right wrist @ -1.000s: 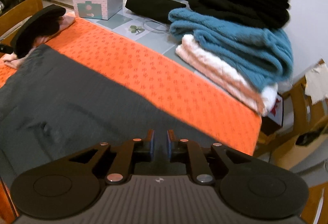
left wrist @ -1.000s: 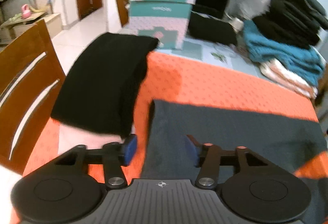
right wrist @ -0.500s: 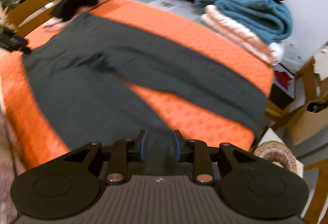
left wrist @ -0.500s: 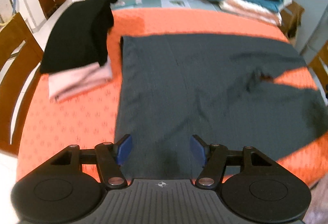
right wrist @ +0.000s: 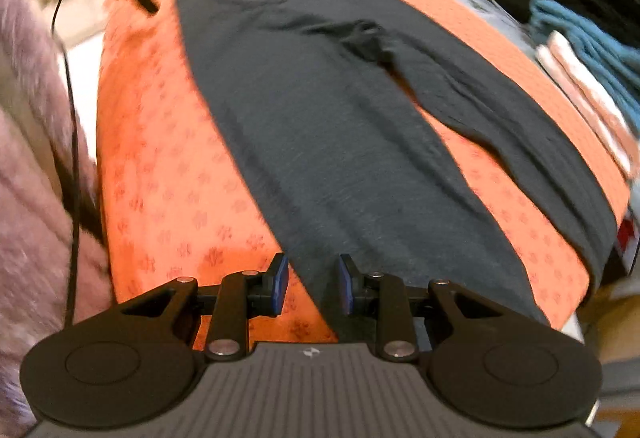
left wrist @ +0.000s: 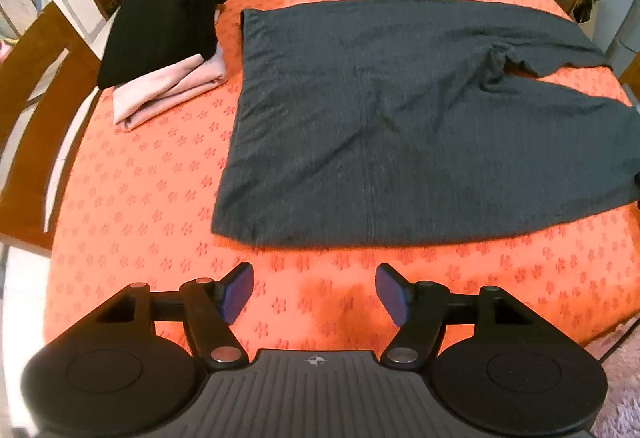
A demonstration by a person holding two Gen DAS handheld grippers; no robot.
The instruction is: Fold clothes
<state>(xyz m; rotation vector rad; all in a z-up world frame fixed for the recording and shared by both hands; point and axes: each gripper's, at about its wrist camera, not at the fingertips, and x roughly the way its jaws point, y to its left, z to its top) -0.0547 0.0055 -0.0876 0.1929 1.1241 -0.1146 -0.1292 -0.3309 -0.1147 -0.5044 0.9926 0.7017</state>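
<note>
Left wrist view shows you the dark grey trousers (left wrist: 400,117) spread flat on the orange tablecloth (left wrist: 140,197), legs splayed. The fabric looks thin and limp, so pinch the waistband corners or the hems. Your left gripper (left wrist: 315,292) stands wide apart, empty; the right gripper (right wrist: 313,284) is parted over a leg's edge. No writing is readable.

Both grippers pulled back off trousers (left wrist: 400,125); right fingers (right wrist: 280,280) now apart.

An orange patterned cloth (left wrist: 152,173) is covering the worktop; dark grey trousers (left wrist: 400,117) are lying flat on it, a folded black-and-pink pile (left wrist: 168,37) sitting just beside them.
</note>
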